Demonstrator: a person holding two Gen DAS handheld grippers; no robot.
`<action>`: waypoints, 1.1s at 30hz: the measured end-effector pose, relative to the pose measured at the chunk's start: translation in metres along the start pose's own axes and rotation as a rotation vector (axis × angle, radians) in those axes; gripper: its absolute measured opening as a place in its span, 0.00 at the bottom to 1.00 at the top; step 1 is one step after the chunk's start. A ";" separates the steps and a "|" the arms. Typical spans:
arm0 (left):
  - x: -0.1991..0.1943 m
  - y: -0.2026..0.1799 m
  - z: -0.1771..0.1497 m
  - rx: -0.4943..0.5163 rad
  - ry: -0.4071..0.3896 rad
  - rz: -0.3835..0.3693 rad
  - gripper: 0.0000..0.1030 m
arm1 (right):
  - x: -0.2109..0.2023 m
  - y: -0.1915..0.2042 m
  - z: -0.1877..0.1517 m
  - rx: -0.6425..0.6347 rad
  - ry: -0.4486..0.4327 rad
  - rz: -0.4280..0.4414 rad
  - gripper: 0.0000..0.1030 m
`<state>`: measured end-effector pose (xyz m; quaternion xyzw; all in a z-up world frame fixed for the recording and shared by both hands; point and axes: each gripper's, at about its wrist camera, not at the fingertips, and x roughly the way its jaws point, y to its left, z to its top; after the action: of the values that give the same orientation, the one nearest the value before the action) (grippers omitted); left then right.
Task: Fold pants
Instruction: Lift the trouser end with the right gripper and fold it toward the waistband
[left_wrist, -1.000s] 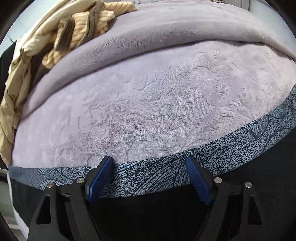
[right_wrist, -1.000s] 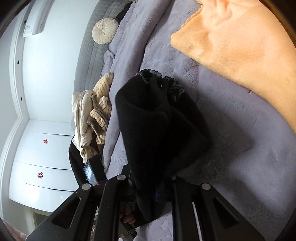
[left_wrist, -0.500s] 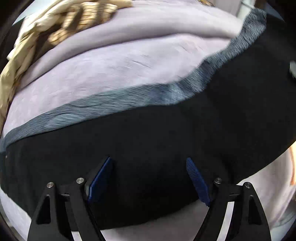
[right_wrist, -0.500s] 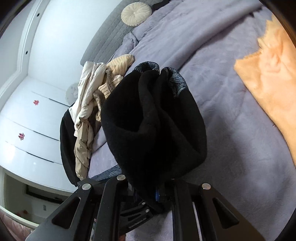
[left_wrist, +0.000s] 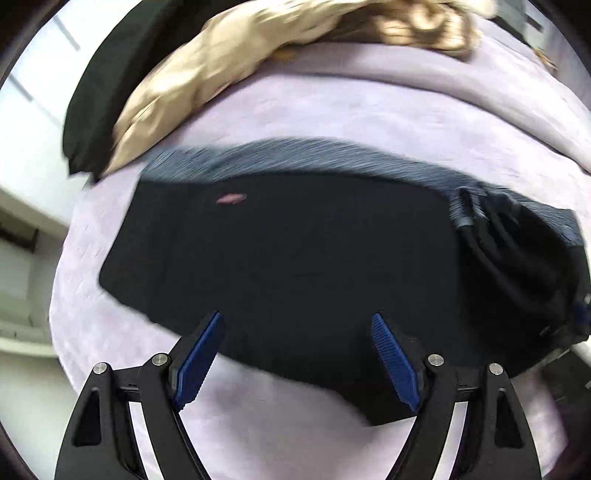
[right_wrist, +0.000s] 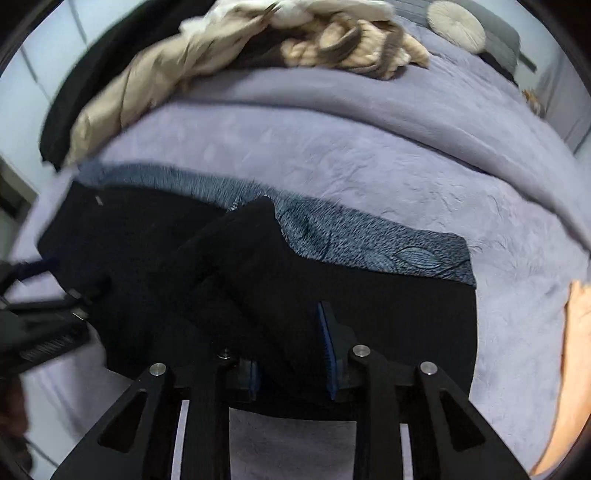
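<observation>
Pants (left_wrist: 295, 258) lie across the bed (left_wrist: 332, 122), on its lilac blanket, black side up. A grey-blue patterned band (right_wrist: 369, 240) runs along the far edge: probably the lining or a folded-back face, left showing because the halves do not quite line up.

Left tool (left_wrist: 295, 354): jaws wide apart, nothing between the blue pads (left_wrist: 199, 354). It hangs above the near edge of the pants, pointing steeply down, not touching cloth. My guess is it is free to pin or smooth the lay.

Right tool (right_wrist: 291, 354): jaws have just been opening. A raised fold of black cloth (right_wrist: 236, 258) runs up from between them. The right pad (right_wrist: 327, 350) stands clear of it; the left pad is mostly hidden behind the fold, so any contact there I cannot tell. Reads as a release: the carried end is being laid onto the rest of the pants, which is why that hump stands up from the flat part.

In the left view the right tool shows at the far right edge, over the bunched end.

Pile of beige and striped clothes (right_wrist: 258, 40) sits well apart at the far side of the bed, with a dark garment beside it. An orange cloth (right_wrist: 576, 369) lies at the right, clear of the pants. Round cushion (right_wrist: 456, 26) at the head.

Both views are blurred.

Judgement: first fold just made; hump needs flattening.
</observation>
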<state>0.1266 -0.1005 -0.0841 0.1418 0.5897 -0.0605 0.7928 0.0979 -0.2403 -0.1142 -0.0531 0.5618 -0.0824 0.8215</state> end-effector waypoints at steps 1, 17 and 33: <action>0.002 0.010 0.000 -0.007 0.008 0.002 0.80 | -0.001 0.017 -0.002 -0.073 0.006 -0.056 0.38; 0.026 -0.092 0.059 0.178 0.126 -0.448 0.79 | 0.032 -0.162 -0.115 1.138 0.049 0.867 0.55; 0.038 -0.092 0.021 0.149 0.091 -0.361 0.51 | 0.055 -0.108 -0.106 0.936 0.263 0.839 0.09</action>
<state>0.1329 -0.1920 -0.1288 0.0947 0.6348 -0.2389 0.7287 0.0103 -0.3559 -0.1837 0.5461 0.5355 0.0039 0.6443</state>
